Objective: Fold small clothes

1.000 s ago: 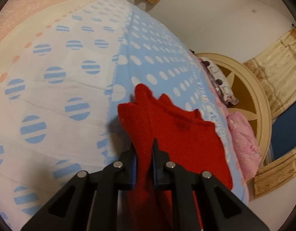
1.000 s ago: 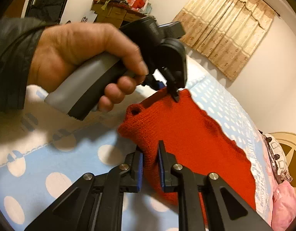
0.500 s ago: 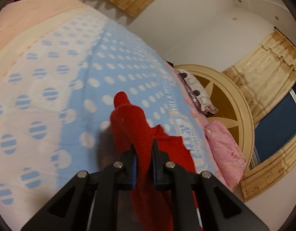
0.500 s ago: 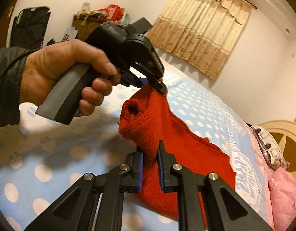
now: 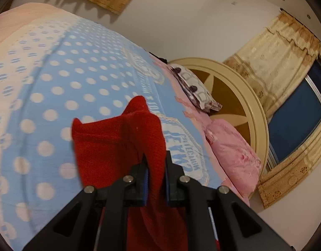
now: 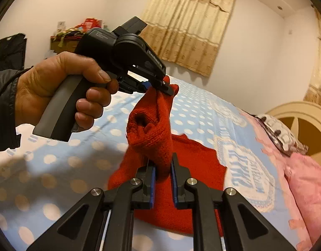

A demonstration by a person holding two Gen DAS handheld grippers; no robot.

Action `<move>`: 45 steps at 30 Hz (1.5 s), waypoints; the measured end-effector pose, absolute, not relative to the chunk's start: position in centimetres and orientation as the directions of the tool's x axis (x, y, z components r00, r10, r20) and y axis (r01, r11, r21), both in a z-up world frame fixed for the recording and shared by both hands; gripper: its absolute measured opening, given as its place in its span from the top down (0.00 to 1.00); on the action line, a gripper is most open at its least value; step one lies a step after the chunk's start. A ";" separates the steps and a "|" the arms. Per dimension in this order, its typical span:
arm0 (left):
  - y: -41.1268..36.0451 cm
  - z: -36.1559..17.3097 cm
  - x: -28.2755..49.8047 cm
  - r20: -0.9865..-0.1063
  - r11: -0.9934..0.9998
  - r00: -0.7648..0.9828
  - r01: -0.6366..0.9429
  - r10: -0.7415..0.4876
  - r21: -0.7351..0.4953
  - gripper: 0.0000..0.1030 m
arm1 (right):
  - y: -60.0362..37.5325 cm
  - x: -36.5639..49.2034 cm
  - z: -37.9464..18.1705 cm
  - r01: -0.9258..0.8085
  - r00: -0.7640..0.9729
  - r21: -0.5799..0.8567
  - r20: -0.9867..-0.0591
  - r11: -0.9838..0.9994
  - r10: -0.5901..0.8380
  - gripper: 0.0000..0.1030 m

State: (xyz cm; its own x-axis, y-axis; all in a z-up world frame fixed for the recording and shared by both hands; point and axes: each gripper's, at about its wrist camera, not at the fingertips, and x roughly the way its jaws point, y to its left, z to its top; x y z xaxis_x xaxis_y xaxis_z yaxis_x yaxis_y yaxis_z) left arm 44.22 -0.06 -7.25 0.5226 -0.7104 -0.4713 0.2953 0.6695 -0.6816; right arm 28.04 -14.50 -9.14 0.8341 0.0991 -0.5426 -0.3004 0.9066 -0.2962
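A small red knitted garment (image 6: 160, 125) hangs lifted over the bed, its lower part still draped on the cover. My right gripper (image 6: 163, 167) is shut on one bunched edge of it. The left gripper (image 6: 160, 86), held by a person's hand (image 6: 62, 87), pinches the garment's upper corner further back. In the left wrist view the red garment (image 5: 118, 142) rises between the fingers and folds away to the left, and my left gripper (image 5: 156, 167) is shut on it.
The bed cover (image 5: 76, 83) is light blue with white dots, white with striped dots at the left. Pink pillows (image 5: 233, 152) and a patterned pillow (image 5: 193, 87) lie against a round cream headboard (image 5: 244, 96). Curtains (image 6: 187, 31) hang on the far wall.
Both grippers have risen and carried the red garment up off the cover toward the pillow end. More of the garment now hangs in the air, bunched between them.
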 end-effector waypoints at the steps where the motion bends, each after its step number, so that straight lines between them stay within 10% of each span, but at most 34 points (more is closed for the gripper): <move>1: -1.1 -7.3 44.6 -0.475 0.667 0.512 0.302 -0.716 -0.681 0.88 | -15.0 28.2 -9.2 -0.293 0.833 -0.288 -0.546 0.912 0.095 0.89; 25: -14.6 -10.5 44.1 -0.640 0.747 0.396 0.440 -0.659 -0.498 0.86 | -26.6 28.5 -13.2 -0.116 0.651 0.050 -0.751 0.992 0.114 0.89; 40: -9.5 -8.9 36.7 -0.629 0.809 0.540 0.521 -0.560 -0.273 0.49 | -29.0 27.7 -14.0 -0.110 0.552 0.105 -0.820 0.988 0.149 0.88; 42: -8.3 -9.8 35.4 -0.643 0.834 0.566 0.502 -0.516 -0.228 0.42 | -29.5 27.4 -13.1 -0.096 0.574 0.069 -0.811 0.993 0.112 0.83; 45: -7.3 -11.2 34.1 -0.653 0.841 0.566 0.493 -0.504 -0.222 0.40 | -30.1 27.7 -11.1 -0.067 0.623 0.064 -0.776 0.996 0.092 0.42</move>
